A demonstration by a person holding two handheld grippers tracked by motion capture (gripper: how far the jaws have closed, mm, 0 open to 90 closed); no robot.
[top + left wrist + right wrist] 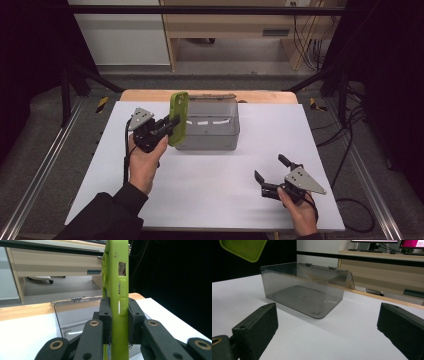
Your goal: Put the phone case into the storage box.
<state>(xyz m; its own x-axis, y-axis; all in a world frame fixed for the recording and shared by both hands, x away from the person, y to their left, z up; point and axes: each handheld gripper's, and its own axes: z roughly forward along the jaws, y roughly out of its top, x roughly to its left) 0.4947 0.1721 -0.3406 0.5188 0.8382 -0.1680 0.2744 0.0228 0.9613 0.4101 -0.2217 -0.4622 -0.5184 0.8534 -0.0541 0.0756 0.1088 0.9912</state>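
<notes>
Left gripper clamped on a lime-green rubbery phone case, held upright on its long axis above the near-left corner of the clear smoky plastic box. Box opening lies just right of it. Right gripper rests gaping wide, empty, well apart.

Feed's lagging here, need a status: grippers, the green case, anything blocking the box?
Left gripper shut on green phone case, held upright beside the box's left wall. Right gripper open, empty, on the table. Clear box open, empty, nothing in the way.
</notes>
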